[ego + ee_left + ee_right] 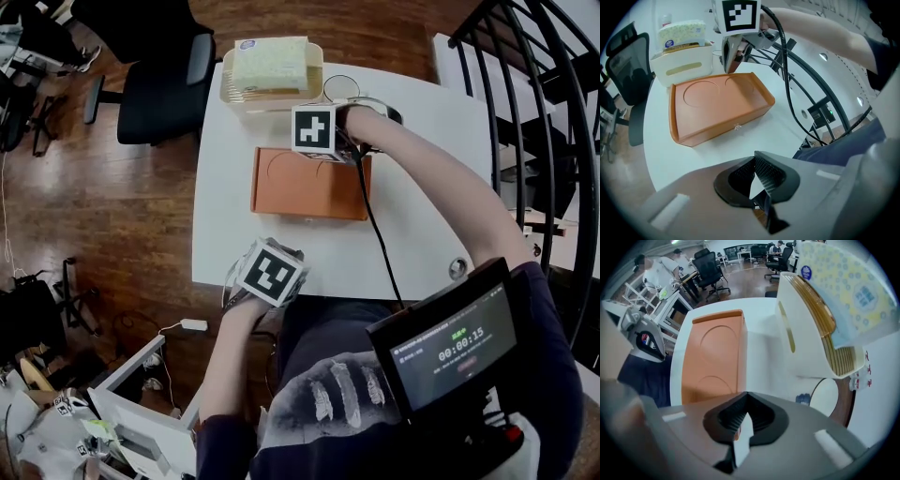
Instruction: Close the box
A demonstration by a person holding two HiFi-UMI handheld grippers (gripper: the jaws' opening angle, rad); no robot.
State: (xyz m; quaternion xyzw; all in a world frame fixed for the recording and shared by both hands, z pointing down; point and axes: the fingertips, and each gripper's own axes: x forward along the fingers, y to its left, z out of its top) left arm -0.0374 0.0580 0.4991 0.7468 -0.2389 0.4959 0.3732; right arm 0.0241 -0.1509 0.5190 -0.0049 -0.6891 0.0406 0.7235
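The orange box (309, 187) lies flat in the middle of the white desk (422, 122), its lid with the two pressed circles apparently down already, so what is left is likely seating it. From these views I cannot tell whether the small catch (737, 126) on the near wall has engaged. The right tongs (743, 423) hover at the box's far edge, at about 1 o'clock from its centre, pads drawn together with only a sliver of desk showing between them and nothing held. The left tongs (757, 180) hang off the near edge of the desk at about 7 o'clock from the box, likewise closed up and empty. To finish well, I would bring the closed right tongs onto the lid and press straight down, working from the far edge toward the 6 o'clock side above the catch. The left tongs can brace the near wall so the box does not skate on the smooth desk. The black cable (370, 216) crosses the box's 3 o'clock end and should stay clear of the lid's rim. As for writing, the screen (455, 349) at the person's chest reads 00:00:15, with green characters above it too small to read. The tissue pack (270, 64) in the white holder (272, 103) at 12 o'clock carries a round blue label I cannot make out.
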